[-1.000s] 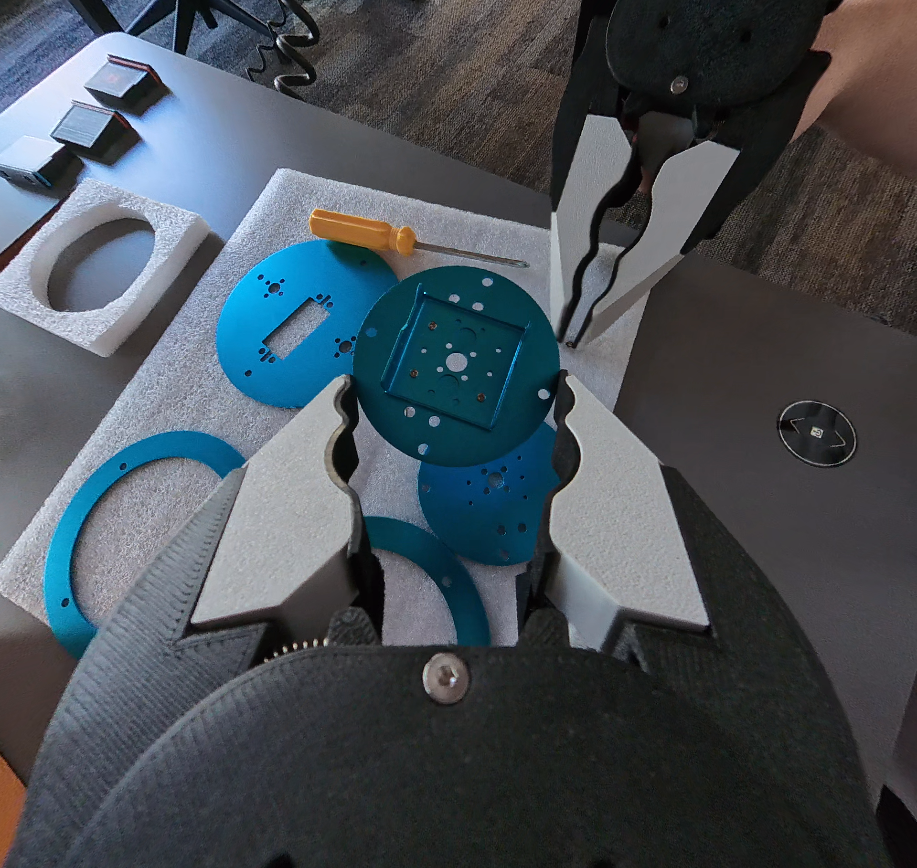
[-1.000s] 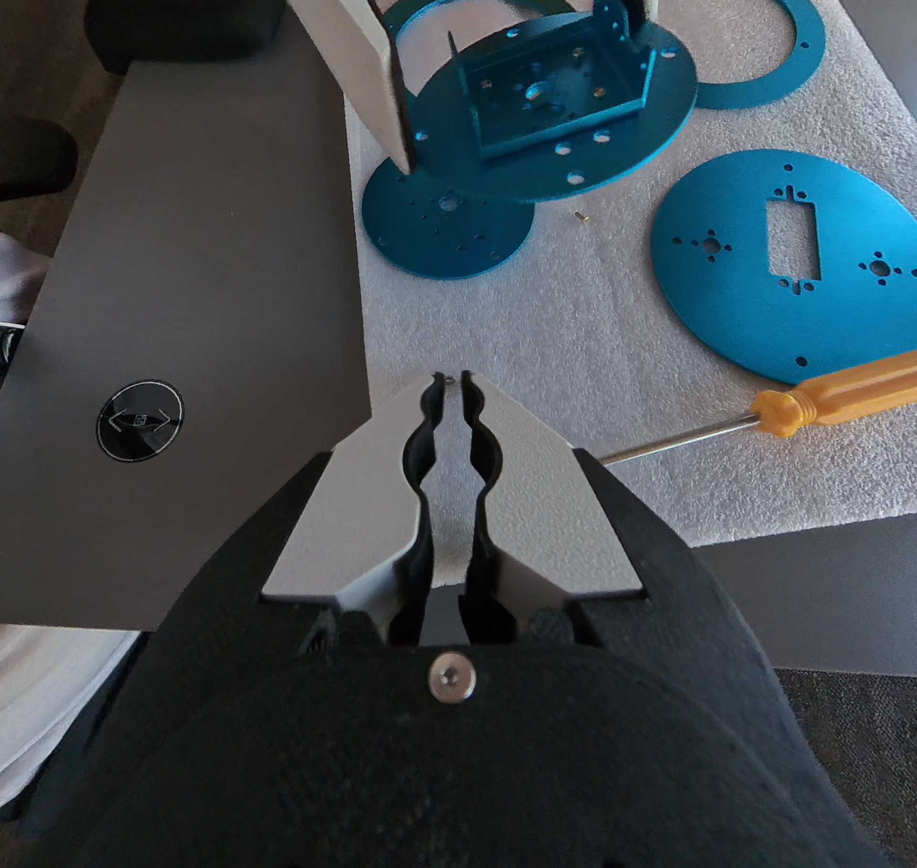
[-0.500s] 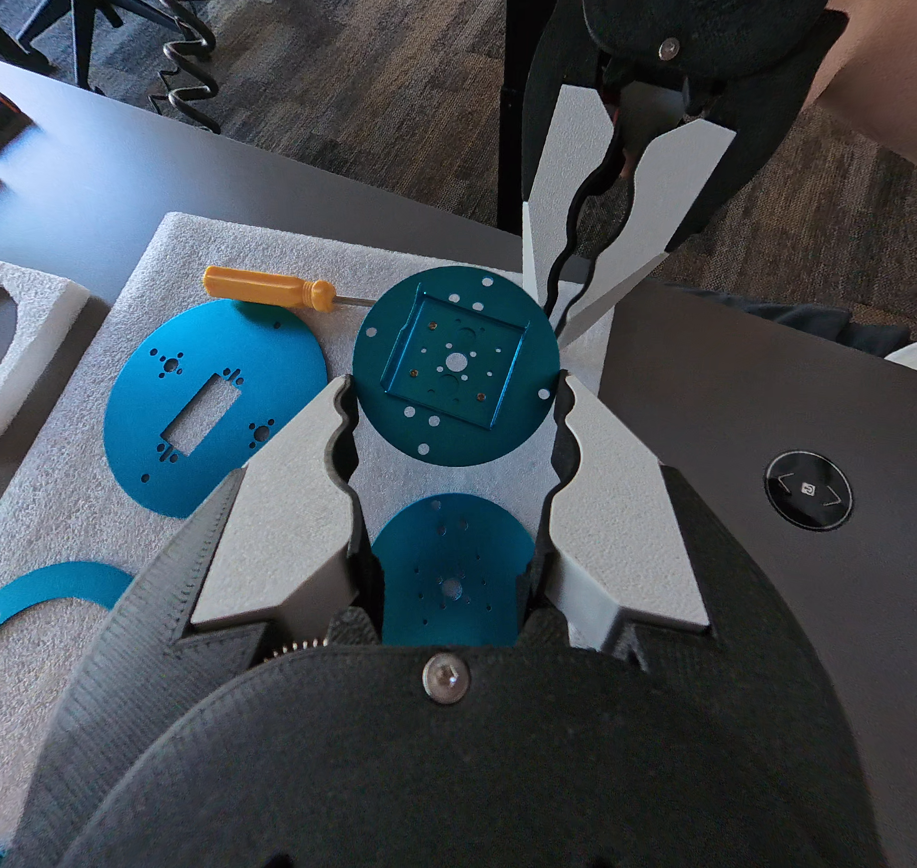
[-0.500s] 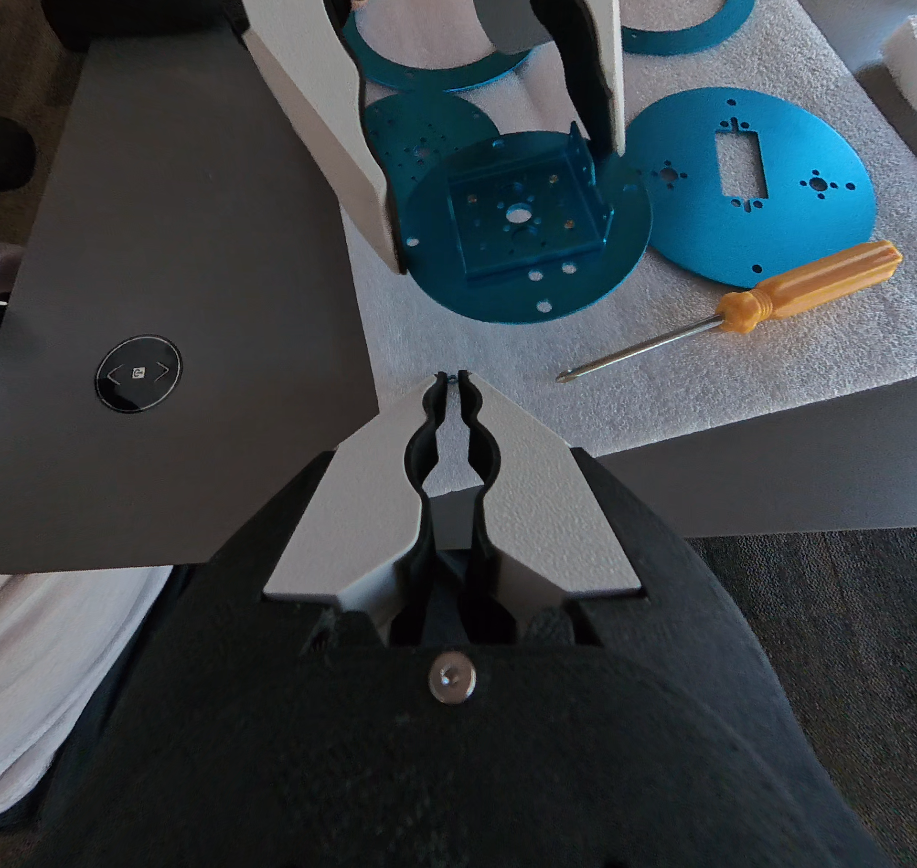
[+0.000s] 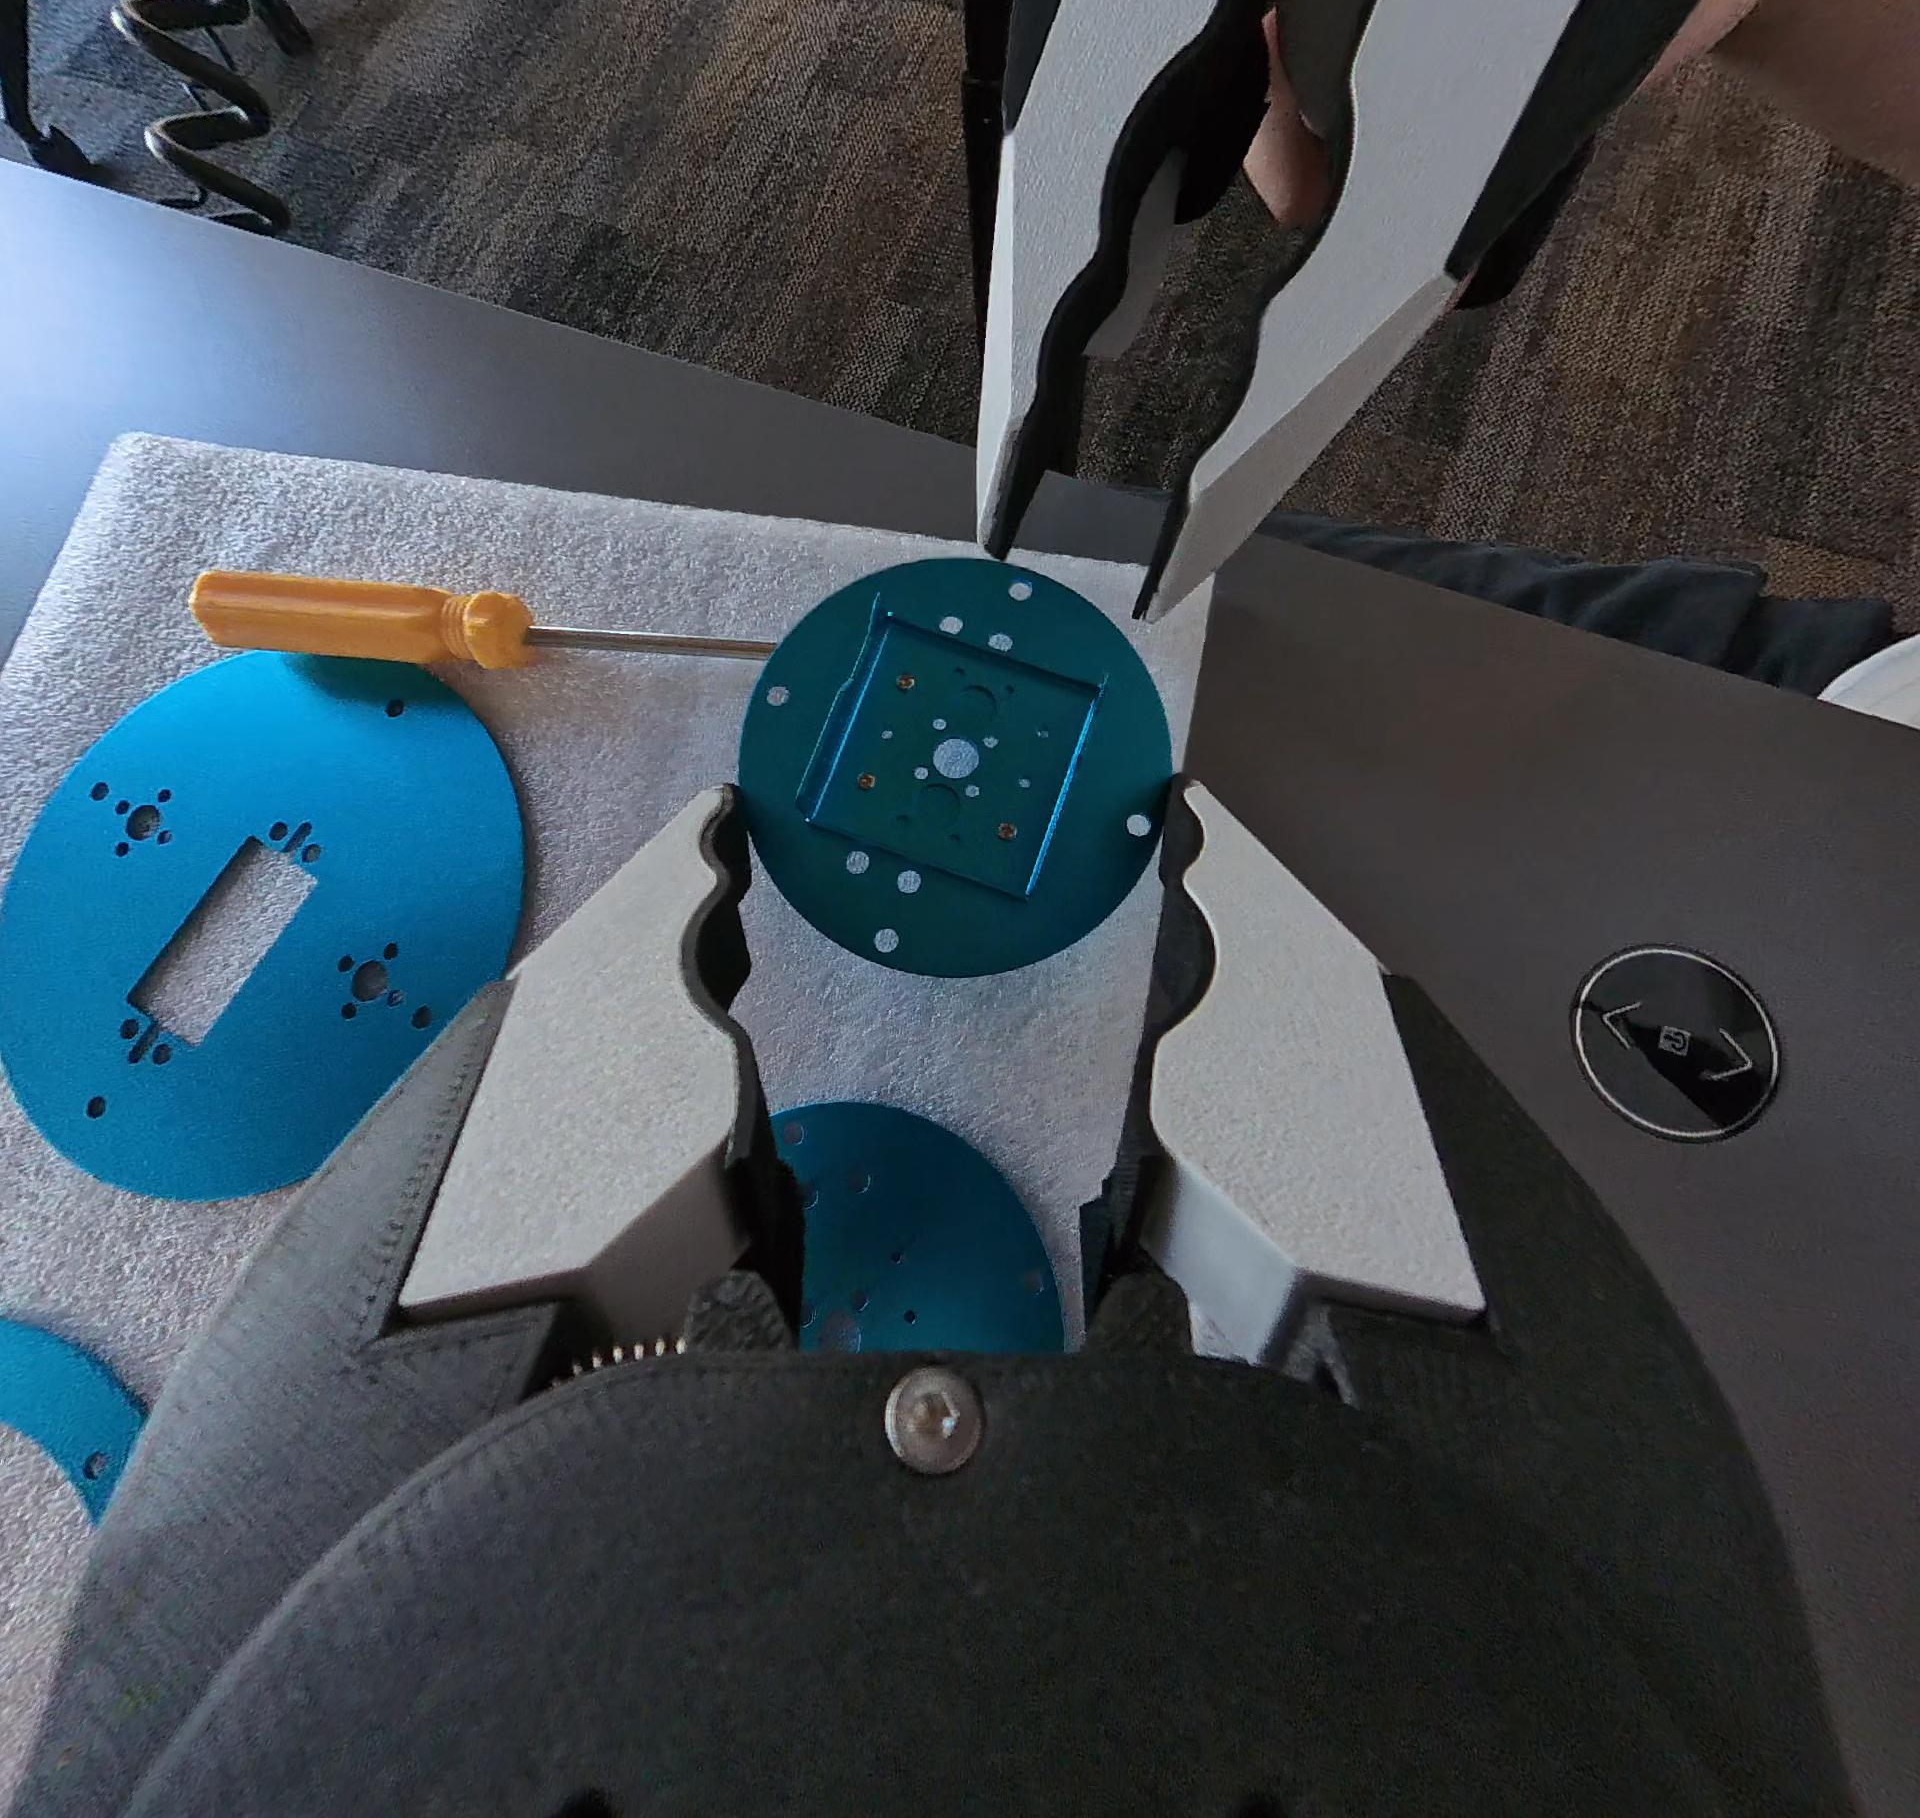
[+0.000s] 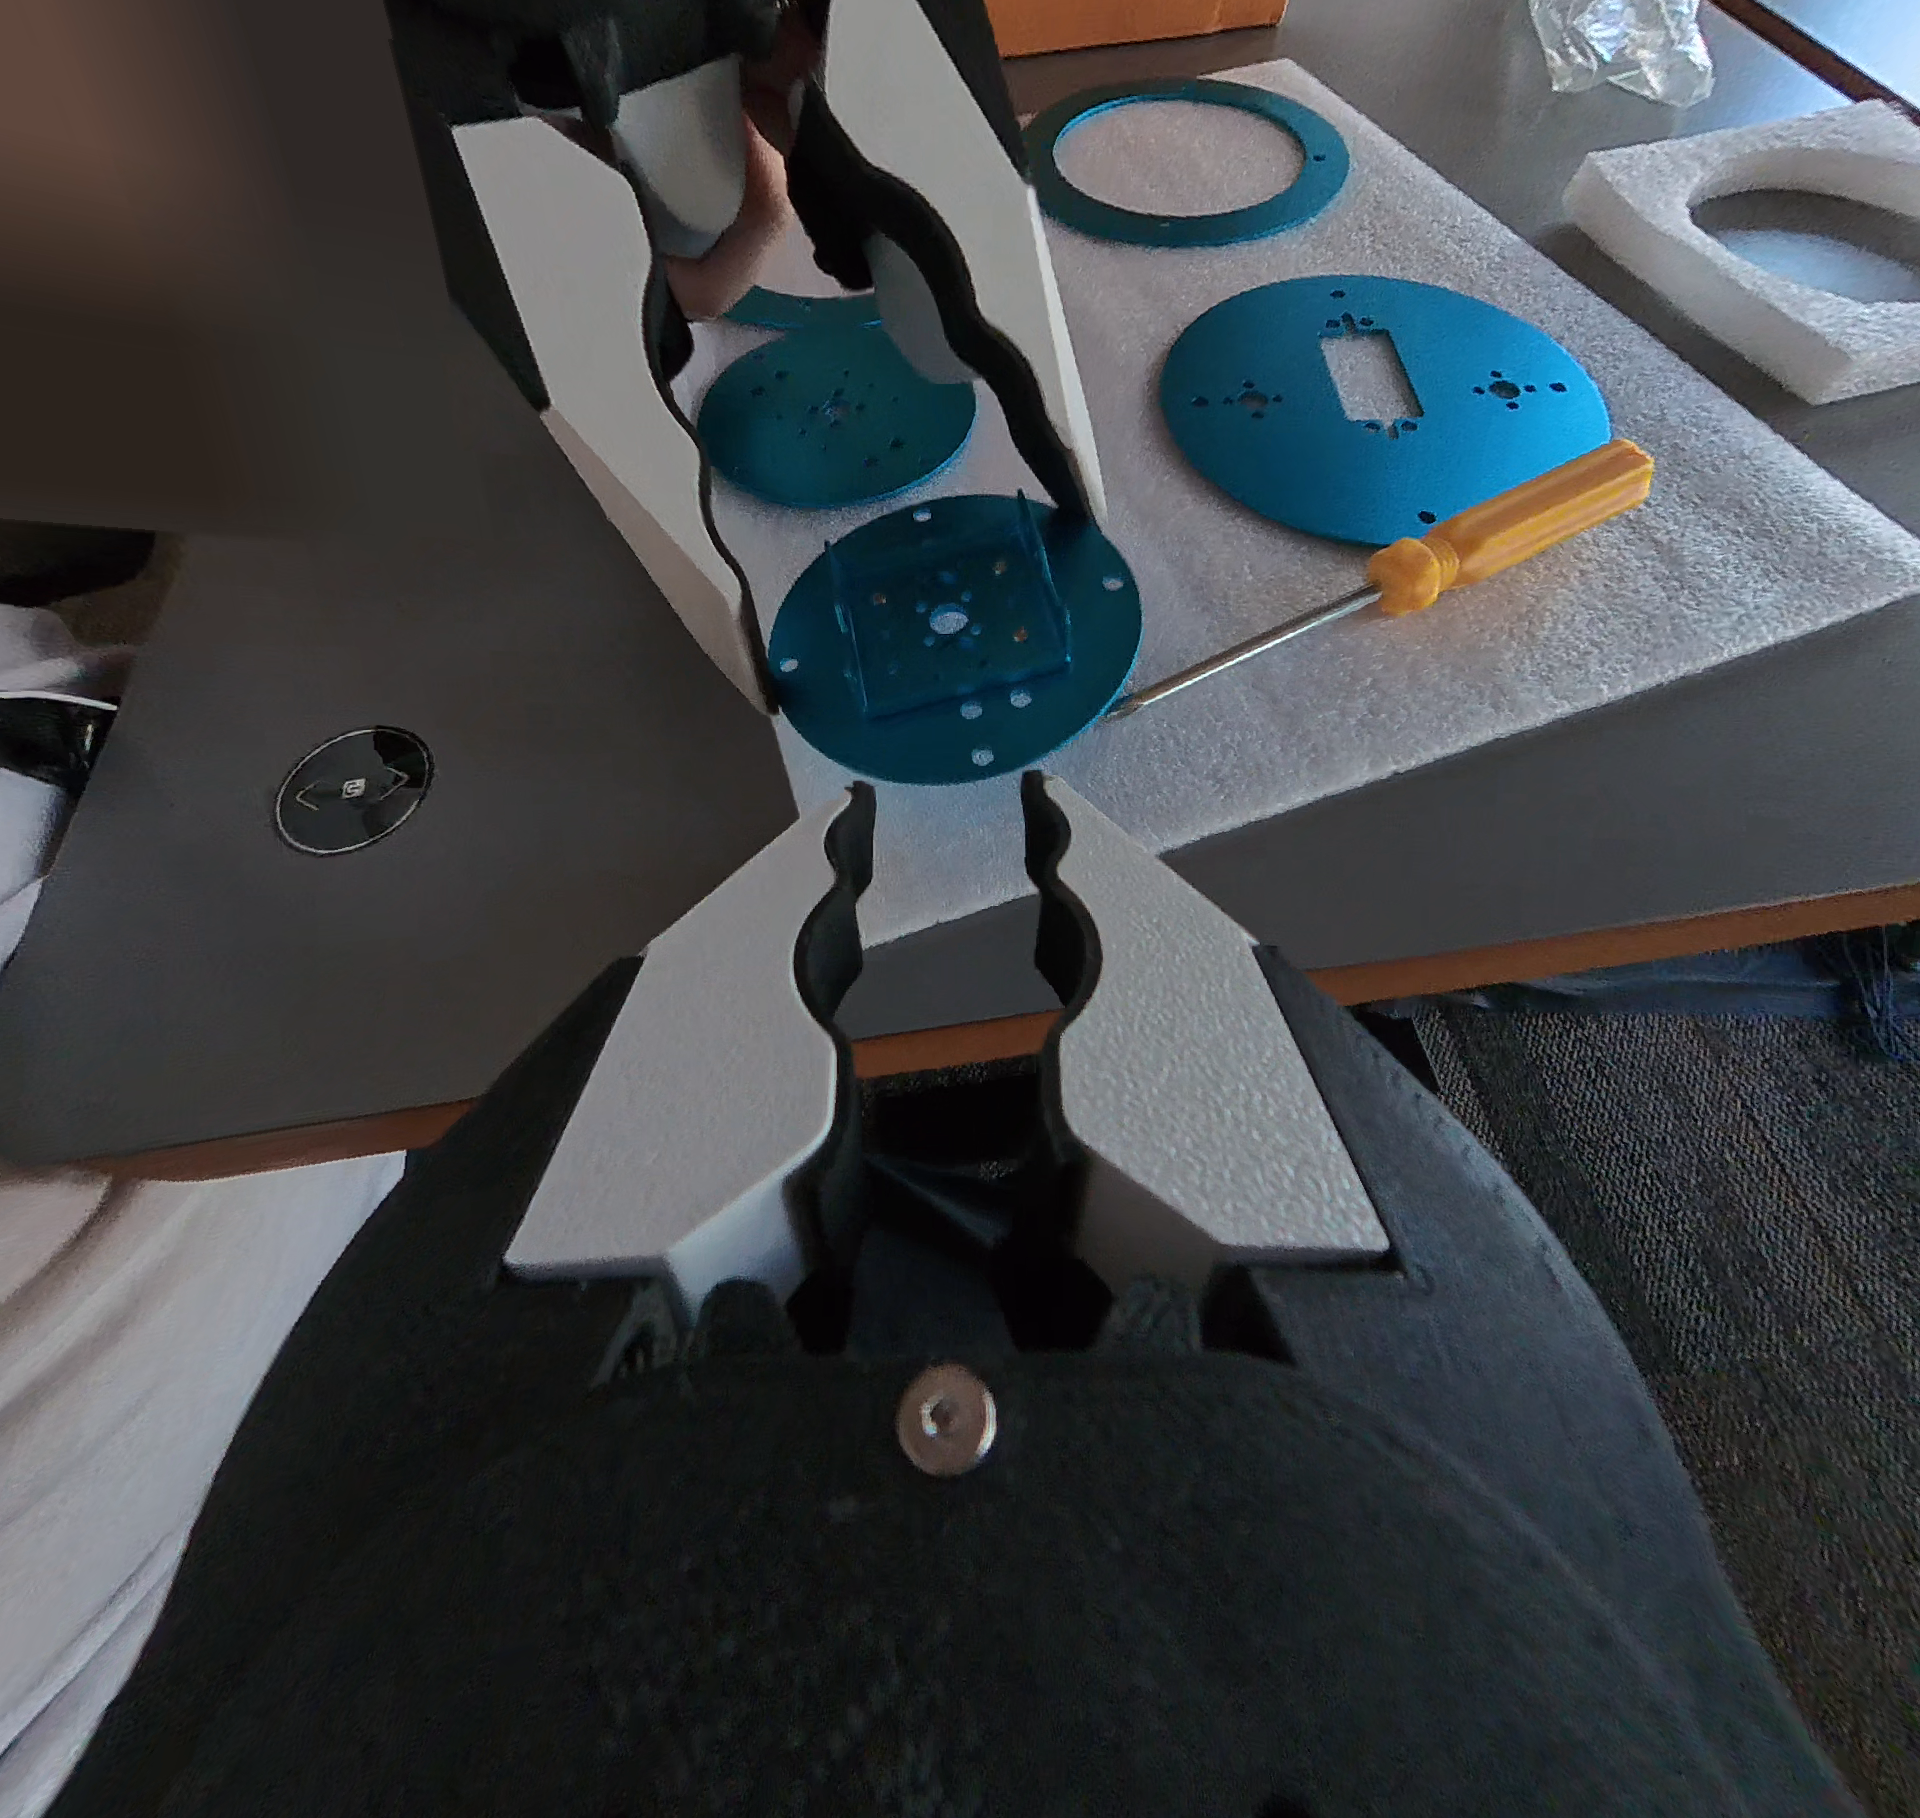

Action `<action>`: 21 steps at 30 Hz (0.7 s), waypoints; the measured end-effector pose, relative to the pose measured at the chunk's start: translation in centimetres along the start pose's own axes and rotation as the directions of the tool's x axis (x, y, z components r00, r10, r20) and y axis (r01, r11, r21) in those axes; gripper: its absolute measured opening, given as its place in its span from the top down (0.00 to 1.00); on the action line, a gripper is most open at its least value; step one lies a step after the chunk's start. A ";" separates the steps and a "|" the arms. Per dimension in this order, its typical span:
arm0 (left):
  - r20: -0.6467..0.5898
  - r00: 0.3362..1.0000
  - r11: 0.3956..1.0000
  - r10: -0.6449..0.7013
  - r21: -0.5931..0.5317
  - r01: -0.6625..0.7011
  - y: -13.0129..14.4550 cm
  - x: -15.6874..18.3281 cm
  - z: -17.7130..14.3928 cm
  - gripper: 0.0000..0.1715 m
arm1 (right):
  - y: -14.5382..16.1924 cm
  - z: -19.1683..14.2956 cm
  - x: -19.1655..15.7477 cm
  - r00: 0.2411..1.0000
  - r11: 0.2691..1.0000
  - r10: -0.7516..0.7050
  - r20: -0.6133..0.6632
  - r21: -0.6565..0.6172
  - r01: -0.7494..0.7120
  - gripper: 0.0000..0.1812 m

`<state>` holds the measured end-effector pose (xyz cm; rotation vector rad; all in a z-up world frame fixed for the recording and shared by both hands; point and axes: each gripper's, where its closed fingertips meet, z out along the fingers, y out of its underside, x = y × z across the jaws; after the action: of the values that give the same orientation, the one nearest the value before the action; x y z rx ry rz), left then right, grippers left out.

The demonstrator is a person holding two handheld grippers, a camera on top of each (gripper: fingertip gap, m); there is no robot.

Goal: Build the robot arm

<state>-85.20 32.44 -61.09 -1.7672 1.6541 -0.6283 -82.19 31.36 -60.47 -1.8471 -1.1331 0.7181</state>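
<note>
The left tool [image 5: 951, 812] pinches the stiff, thin, slippery metal disc [image 5: 956, 766] by its edges, while the right tool [image 6: 940, 797], spread, hovers just beside it.

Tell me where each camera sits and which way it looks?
Left wrist view: sits on the left gripper, looks down along its fingers at the round plate held between them on the foam sheet; the right gripper comes in from the far side, open.
Right wrist view: sits on the right gripper, looks from the table edge across the sheet toward the left gripper.
Both show the plate, the screwdriver and the big disc, and they face each other.
</note>
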 end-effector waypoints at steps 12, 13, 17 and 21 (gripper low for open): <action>-0.024 1.000 1.000 0.002 -0.017 -0.002 0.4 0.1 0.8 0.54 | 0.1 0.2 0.1 0.999 0.999 -0.036 -0.010 0.026 0.036 0.84; -0.025 1.000 1.000 0.003 -0.020 -0.003 0.4 0.1 0.9 0.54 | 0.1 0.2 0.1 0.999 0.999 -0.036 -0.009 0.029 0.037 0.84; -0.029 1.000 1.000 -0.002 -0.018 0.001 0.5 0.2 1.0 0.54 | 0.3 0.3 0.2 0.999 0.999 -0.035 -0.008 0.023 0.035 0.84; -0.031 0.999 1.000 -0.010 -0.010 0.010 0.6 0.1 1.0 0.54 | 0.4 0.4 0.2 0.999 0.999 -0.035 -0.002 0.017 0.035 0.84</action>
<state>-84.85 32.41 -62.21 -1.7816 1.6725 -0.6563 -82.28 31.60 -61.03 -1.8093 -1.1518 0.7036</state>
